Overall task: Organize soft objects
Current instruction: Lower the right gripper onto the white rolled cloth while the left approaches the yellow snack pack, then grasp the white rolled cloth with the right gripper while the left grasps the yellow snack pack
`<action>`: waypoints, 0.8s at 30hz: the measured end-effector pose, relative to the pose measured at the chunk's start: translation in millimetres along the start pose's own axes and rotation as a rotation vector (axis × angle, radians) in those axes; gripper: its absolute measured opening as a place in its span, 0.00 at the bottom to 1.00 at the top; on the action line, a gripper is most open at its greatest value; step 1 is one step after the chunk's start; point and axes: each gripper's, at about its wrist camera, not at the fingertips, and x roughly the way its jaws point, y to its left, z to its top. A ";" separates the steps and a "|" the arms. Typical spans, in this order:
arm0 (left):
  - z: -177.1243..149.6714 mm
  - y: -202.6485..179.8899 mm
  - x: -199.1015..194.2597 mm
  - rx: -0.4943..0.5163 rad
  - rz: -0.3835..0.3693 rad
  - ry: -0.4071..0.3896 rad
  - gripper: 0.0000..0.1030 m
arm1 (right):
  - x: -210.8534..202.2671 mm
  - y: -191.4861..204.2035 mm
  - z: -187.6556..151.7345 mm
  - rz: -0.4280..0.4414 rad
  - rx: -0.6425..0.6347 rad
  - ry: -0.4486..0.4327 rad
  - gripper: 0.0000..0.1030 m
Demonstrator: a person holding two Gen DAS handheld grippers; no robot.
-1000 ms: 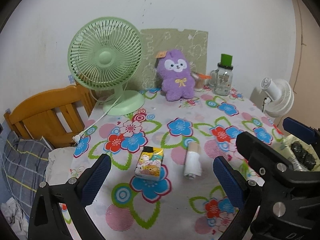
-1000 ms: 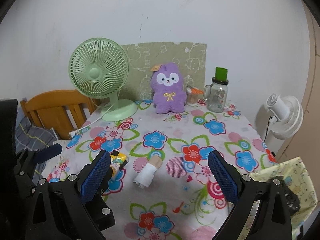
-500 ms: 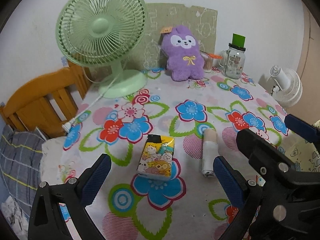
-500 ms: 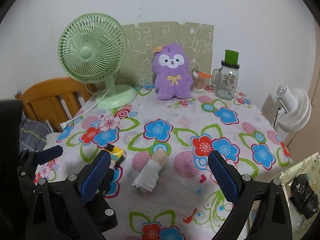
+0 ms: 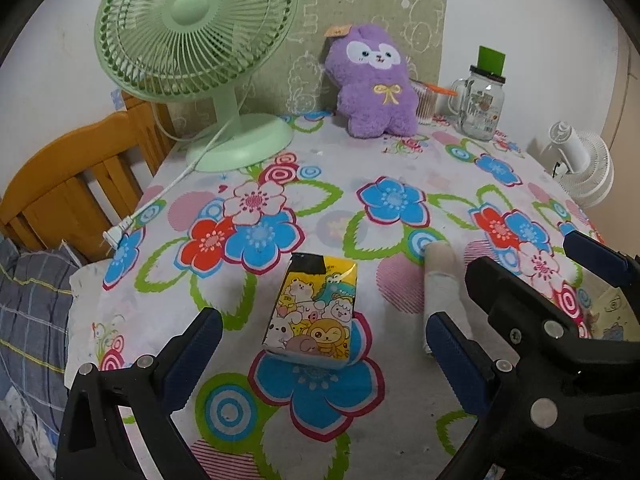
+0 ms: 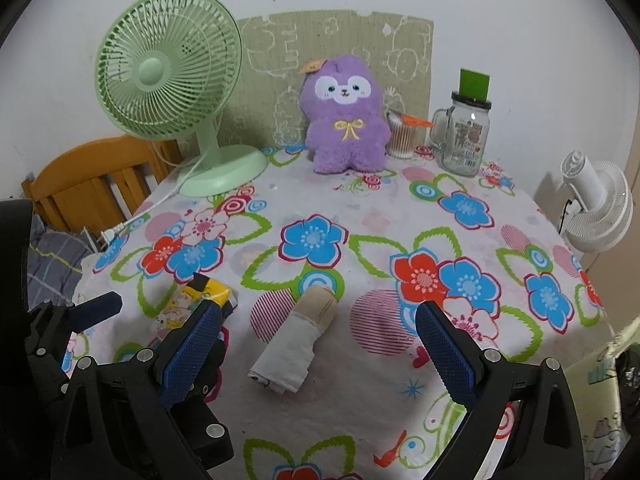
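Observation:
A yellow cartoon-printed tissue pack [image 5: 314, 313] lies on the floral tablecloth [image 5: 280, 208], just ahead of my open left gripper [image 5: 320, 344], with nothing between its fingers. To its right lies a rolled beige and white cloth [image 5: 439, 280], partly hidden by the right gripper's body. In the right wrist view the rolled cloth [image 6: 298, 340] lies between the open fingers of my right gripper [image 6: 318, 340], a little ahead of them, and the tissue pack [image 6: 192, 304] shows behind the left finger. A purple plush toy [image 6: 346, 120] sits upright at the table's back.
A green desk fan [image 5: 192, 40] stands back left, its cord and plug [image 5: 120, 232] trailing to the left edge. A glass jar with green lid [image 6: 466, 136] and a cotton-swab tub [image 6: 402, 136] stand back right. A wooden chair [image 5: 72, 184] is left; a white fan [image 6: 596, 204] right.
Both grippers have moved forward and lower over the table, so the tissue pack and the rolled cloth are closer and larger. Both stay open; no object has shifted.

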 end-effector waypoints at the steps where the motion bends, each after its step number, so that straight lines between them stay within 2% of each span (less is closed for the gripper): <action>1: -0.5 -0.1 2.8 -0.002 0.004 0.005 1.00 | 3.5 0.6 -0.5 0.002 -0.002 0.007 0.91; 8: -4.8 0.4 22.8 -0.006 0.016 0.048 0.98 | 27.6 4.8 -3.8 0.025 -0.012 0.064 0.77; 10: -5.7 0.0 26.2 -0.004 0.019 0.055 0.98 | 33.7 6.6 -4.7 0.043 -0.022 0.075 0.65; 16: -9.1 -4.7 31.8 0.018 0.028 0.068 0.98 | 47.4 9.1 -9.1 0.080 -0.013 0.128 0.42; 21: -11.1 -5.7 37.7 0.028 0.041 0.080 0.98 | 54.9 9.4 -13.0 0.093 -0.010 0.160 0.28; 24: -11.3 -6.6 40.2 0.029 0.039 0.086 0.97 | 55.0 9.5 -13.6 0.090 -0.015 0.156 0.23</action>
